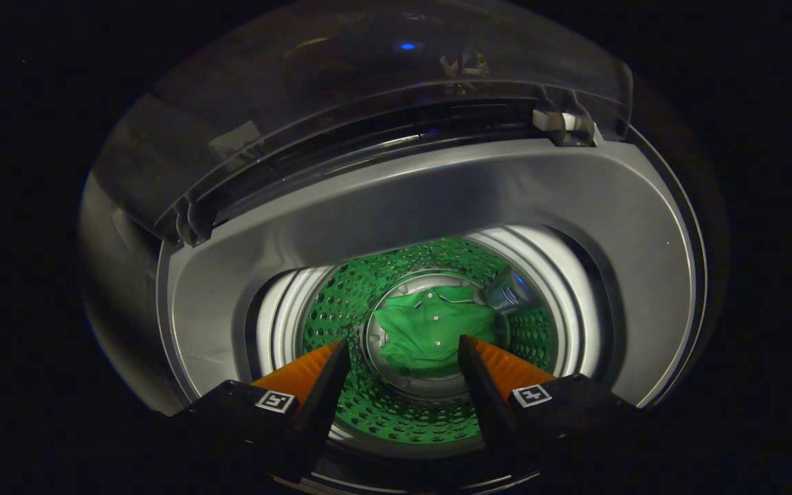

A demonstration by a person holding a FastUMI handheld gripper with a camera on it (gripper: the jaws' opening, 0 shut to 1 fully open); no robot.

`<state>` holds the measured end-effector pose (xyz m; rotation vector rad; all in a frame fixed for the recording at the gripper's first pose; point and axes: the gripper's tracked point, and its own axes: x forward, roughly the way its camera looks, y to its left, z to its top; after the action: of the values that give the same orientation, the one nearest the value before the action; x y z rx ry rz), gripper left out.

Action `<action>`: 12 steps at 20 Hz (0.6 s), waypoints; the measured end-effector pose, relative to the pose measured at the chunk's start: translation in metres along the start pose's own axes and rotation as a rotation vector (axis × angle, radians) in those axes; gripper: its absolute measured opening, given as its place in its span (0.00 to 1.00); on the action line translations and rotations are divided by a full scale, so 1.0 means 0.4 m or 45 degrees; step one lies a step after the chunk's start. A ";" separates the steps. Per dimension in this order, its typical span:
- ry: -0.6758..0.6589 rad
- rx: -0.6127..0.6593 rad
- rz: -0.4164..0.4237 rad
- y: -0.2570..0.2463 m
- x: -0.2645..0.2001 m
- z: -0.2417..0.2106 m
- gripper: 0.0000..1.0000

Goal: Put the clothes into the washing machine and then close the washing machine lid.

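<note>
Gripper (403, 357) sits over the washing machine (437, 199) opening, fingers (506, 371) spread wide w/ nothing between them. I see the green shirt (430, 330) lying crumpled at the drum (341, 309) bottom, beyond the fingertips, approx centred, buttons facing up. Lid (341, 103) is up, tilted back on the far side, hinge at far right. Grey top rim rings the drum.

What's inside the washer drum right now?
A green shirt lies at the bottom of the drum, beyond the open, empty gripper. Anything beneath the shirt is covered. The lid is up.
</note>
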<state>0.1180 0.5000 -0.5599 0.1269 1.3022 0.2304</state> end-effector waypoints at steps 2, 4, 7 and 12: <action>-0.013 -0.007 0.002 0.005 -0.012 0.000 0.99; -0.037 -0.016 0.004 0.008 -0.029 0.001 0.99; -0.104 -0.053 0.013 0.019 -0.083 0.003 0.99; -0.270 -0.087 0.071 0.045 -0.197 0.012 0.99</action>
<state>0.1016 0.4987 -0.4807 0.1262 1.0798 0.3003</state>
